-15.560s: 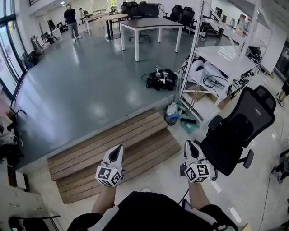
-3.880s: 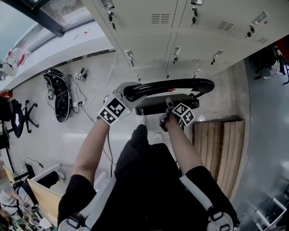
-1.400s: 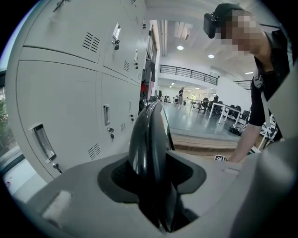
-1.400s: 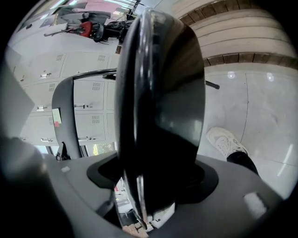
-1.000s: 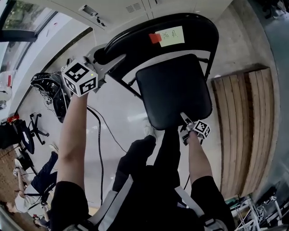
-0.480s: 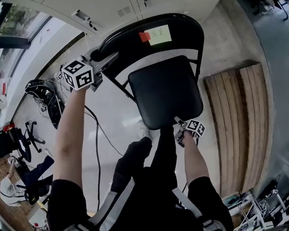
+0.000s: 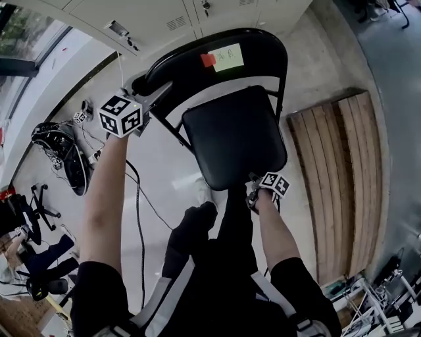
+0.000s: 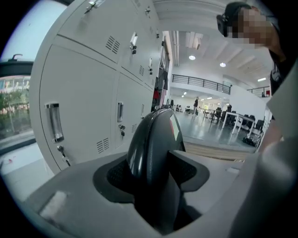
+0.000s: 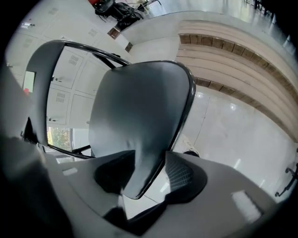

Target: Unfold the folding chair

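Note:
A black folding chair stands in front of me with its seat (image 7: pixel 233 138) swung down and its backrest (image 7: pixel 217 59), which bears a paper label, towards the lockers. My left gripper (image 7: pixel 152 91) sits at the backrest's left end. In the left gripper view the backrest (image 8: pixel 153 139) fills the gap of that gripper (image 8: pixel 151 172), both pads lie against it, and the jaws are opening. My right gripper (image 7: pixel 252 184) is at the seat's front edge. In the right gripper view the seat (image 9: pixel 139 121) lies between its closing jaws (image 9: pixel 144 179), with floor showing beside one pad.
Grey lockers (image 7: pixel 164 16) stand behind the chair. A low wooden platform (image 7: pixel 342 171) lies to the right. Cables and a black bag (image 7: pixel 62 155) sit on the floor at the left. My own legs and shoe (image 7: pixel 197 191) are just below the seat.
The chair, folded a few seconds ago, now has its seat down. In the last second my right gripper slid a little left along the seat's front edge; the left stays on the backrest.

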Demonstrator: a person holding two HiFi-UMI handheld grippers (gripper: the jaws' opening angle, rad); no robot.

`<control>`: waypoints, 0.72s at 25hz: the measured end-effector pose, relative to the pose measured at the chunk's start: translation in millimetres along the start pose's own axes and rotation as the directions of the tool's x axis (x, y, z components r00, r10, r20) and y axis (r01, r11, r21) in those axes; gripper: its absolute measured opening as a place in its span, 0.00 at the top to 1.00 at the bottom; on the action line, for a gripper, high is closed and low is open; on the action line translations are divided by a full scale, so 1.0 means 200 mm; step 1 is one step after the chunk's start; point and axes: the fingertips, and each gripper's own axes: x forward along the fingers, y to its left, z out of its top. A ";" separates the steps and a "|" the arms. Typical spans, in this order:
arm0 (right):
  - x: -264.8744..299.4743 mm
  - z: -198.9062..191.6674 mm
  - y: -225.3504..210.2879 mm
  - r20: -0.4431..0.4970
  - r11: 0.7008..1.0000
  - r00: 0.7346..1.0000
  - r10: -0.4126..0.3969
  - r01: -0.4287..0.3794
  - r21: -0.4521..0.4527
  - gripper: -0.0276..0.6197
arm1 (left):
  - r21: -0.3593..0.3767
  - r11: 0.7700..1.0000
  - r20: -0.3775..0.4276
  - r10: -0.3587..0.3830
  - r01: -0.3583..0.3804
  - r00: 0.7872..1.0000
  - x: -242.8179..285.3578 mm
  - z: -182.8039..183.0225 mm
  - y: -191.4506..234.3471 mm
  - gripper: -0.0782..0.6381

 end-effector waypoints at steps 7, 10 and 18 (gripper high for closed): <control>-0.26 0.09 0.42 0.123 0.981 0.990 0.075 -0.051 -0.189 0.80 | 0.079 0.991 -0.147 0.117 -0.106 0.982 0.01 -0.04 -0.03 0.51; -0.35 0.08 0.69 0.132 0.960 0.976 0.171 -0.135 -0.245 0.80 | 0.131 0.987 -0.182 0.116 -0.093 0.977 -0.06 0.01 0.01 0.51; -0.65 0.12 1.14 0.238 0.859 0.924 0.298 -0.152 -0.489 0.86 | 0.048 0.984 0.016 0.173 -0.173 0.985 -0.32 0.28 -0.17 0.51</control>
